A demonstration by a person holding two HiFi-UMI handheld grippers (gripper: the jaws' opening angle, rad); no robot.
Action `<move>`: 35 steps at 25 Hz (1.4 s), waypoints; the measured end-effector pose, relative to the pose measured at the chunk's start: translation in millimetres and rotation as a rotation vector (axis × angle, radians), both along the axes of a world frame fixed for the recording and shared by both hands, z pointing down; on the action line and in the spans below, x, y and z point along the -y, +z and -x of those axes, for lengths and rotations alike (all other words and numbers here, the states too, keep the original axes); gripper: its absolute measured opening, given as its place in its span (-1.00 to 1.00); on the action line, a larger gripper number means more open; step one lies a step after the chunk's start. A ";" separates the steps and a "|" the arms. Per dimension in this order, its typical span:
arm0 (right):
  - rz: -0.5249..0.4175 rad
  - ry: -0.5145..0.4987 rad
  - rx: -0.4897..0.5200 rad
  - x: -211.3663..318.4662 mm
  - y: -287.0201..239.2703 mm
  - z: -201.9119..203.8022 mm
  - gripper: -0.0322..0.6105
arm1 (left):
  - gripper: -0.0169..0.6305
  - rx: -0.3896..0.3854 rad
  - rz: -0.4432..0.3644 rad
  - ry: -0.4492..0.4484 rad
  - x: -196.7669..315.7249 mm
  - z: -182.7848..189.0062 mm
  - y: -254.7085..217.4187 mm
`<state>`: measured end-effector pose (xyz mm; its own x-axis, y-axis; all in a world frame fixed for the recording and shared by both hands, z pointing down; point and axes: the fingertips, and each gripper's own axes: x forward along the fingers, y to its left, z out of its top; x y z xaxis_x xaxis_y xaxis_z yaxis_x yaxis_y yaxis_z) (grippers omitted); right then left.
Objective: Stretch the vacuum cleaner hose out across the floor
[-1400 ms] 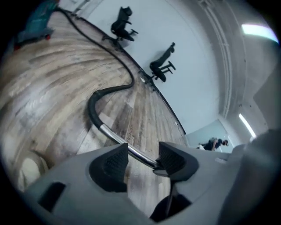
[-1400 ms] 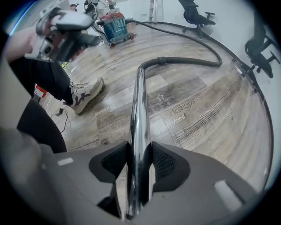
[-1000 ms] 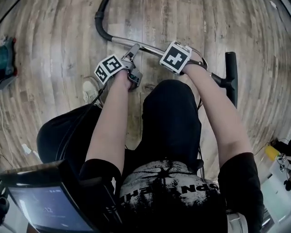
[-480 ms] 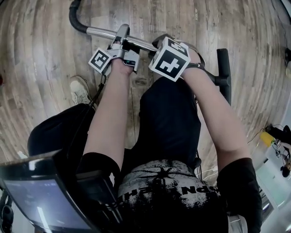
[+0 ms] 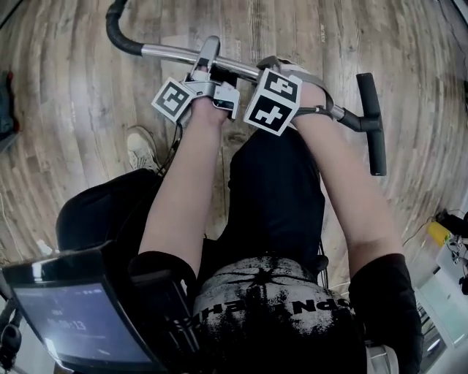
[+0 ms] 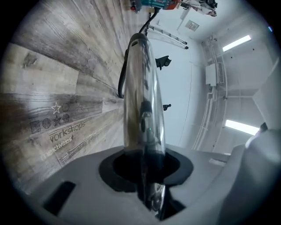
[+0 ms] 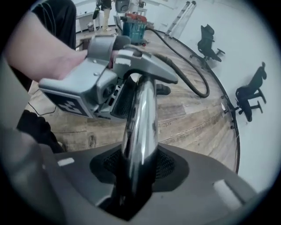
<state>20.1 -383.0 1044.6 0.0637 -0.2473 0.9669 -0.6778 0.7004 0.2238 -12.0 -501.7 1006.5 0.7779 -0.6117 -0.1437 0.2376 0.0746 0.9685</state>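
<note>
The vacuum's chrome wand tube (image 5: 164, 51) runs across the top of the head view, from the black hose (image 5: 113, 29) at the left to the black floor nozzle (image 5: 373, 131) at the right. My left gripper (image 5: 208, 55) is shut on the tube; its jaws have just been closing around it, and the tube (image 6: 140, 96) fills the gap between them. My right gripper (image 5: 272, 69) holds the same tube (image 7: 140, 114) closer to the nozzle. In the right gripper view the hose (image 7: 193, 79) curves over the floor to the vacuum cleaner (image 7: 134, 24).
The person's shoe (image 5: 142, 150) and dark trouser legs are just below the wand. A screen (image 5: 66, 321) sits at the bottom left. Two office chairs (image 7: 208, 44) (image 7: 250, 94) and a ladder (image 7: 182, 13) stand by the white wall.
My left gripper has come up from below the tube, reached over it and closed on it. Both grippers and the wand have risen, and the nozzle end has swung slightly.
</note>
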 end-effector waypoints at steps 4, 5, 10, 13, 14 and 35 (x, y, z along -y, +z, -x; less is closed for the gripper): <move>-0.008 0.001 -0.002 -8.5 2.8 -1.1 -0.56 | -0.61 0.053 -0.095 0.098 -15.5 -10.1 -22.0; -0.017 0.006 0.009 -10.2 0.6 -0.6 -0.58 | -0.61 0.077 -0.126 0.127 -18.9 -11.5 -26.0; -0.028 0.013 0.050 -12.0 -12.1 6.2 -0.58 | -0.69 0.091 -0.119 0.022 7.3 10.9 -41.6; -0.039 0.029 0.070 -16.6 -22.9 3.6 -0.58 | -0.67 0.152 -0.186 -0.030 34.0 26.9 -52.9; -0.041 0.029 0.072 -19.3 -24.5 2.6 -0.58 | -0.67 0.160 -0.190 -0.052 40.6 33.1 -55.8; -0.098 0.099 0.201 17.3 -119.7 37.9 -0.61 | -0.82 0.153 -0.265 -0.010 87.4 62.2 -188.1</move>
<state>-17.8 -400.3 924.9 -0.0994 -0.3424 0.9343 -0.7800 0.6098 0.1405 -74.2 -589.1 818.4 0.7972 -0.5759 -0.1811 0.0868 -0.1874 0.9784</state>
